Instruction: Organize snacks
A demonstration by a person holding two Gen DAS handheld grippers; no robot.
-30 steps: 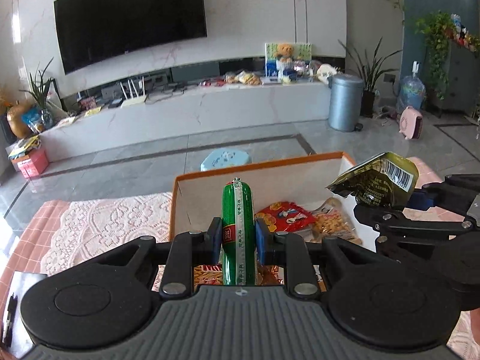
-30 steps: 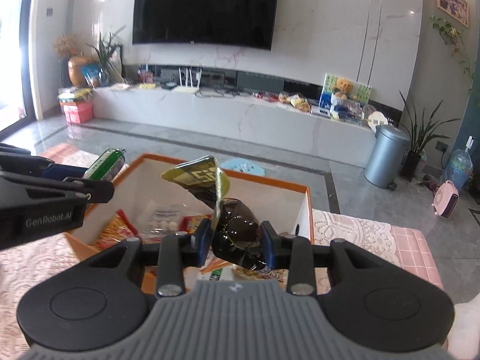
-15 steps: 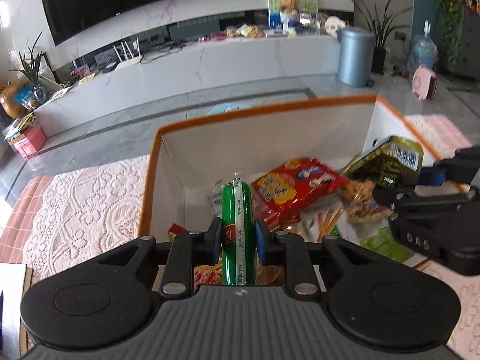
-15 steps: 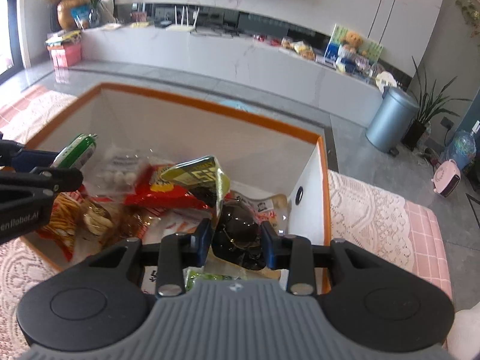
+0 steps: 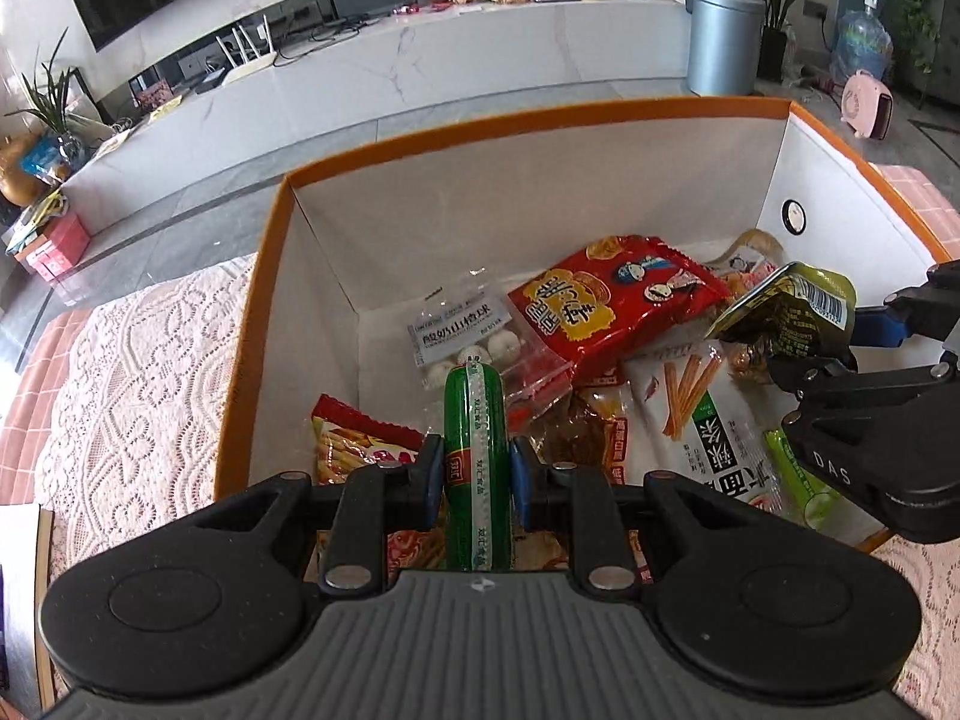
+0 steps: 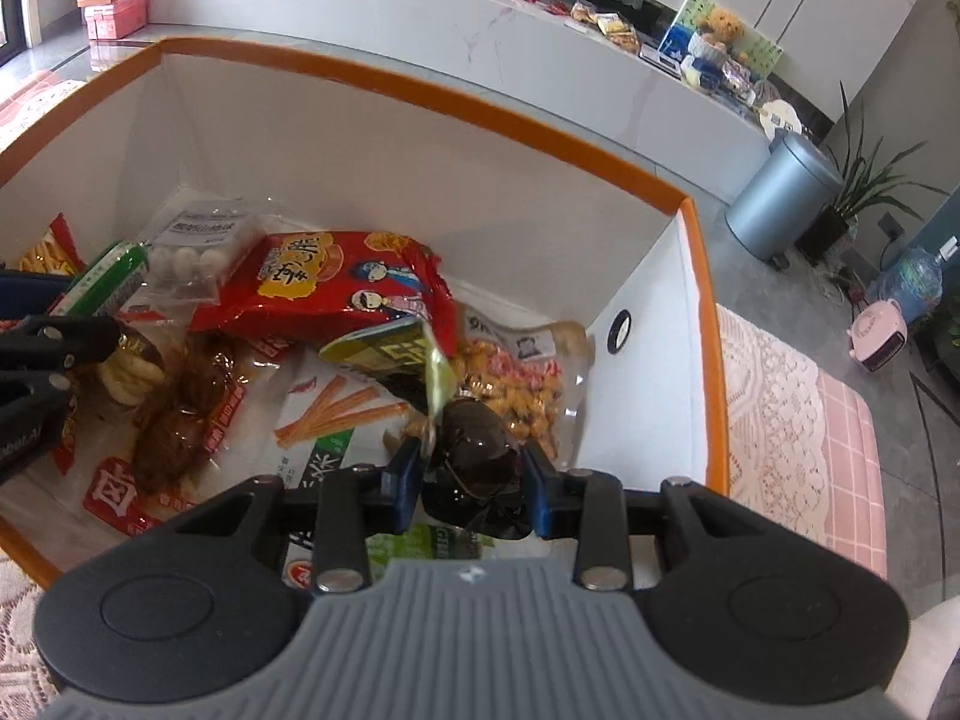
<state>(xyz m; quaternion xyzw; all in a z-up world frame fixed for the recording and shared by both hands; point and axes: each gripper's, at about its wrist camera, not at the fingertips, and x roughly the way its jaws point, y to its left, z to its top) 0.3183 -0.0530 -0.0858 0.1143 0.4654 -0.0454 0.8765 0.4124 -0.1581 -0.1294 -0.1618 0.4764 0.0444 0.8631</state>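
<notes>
Left wrist view: nearest the lens, the left gripper (image 5: 473, 474) is seen with its blue pads pressed on both sides of a green sausage stick (image 5: 474, 450), which is held upright along the fingers above the near part of an orange-rimmed box (image 5: 540, 120). Just beyond it, inside the white-walled box, a clear bag of white balls (image 5: 474, 336) and a red snack packet (image 5: 612, 300) are laid on the pile, with a white packet printed with orange sticks (image 5: 690, 414) to the right. At the right edge, the right gripper (image 5: 840, 342) is seen from the side, a dark pouch with a yellow-green top (image 5: 792, 312) being clamped in it over the box.

In the right wrist view the same dark pouch (image 6: 474, 462) is gripped between the blue pads of the right gripper (image 6: 471, 480), its yellow-green flap raised above the snacks. Under it a bag of coated nuts (image 6: 516, 390) is lying against the right wall. The red packet (image 6: 336, 288) is placed further in, and the sausage stick (image 6: 108, 285) is seen at the left, held by the left gripper (image 6: 42, 324). Beyond the box, a lace cloth (image 6: 774, 420), a grey bin (image 6: 780, 204) and a long white cabinet (image 6: 420, 30) are visible.
</notes>
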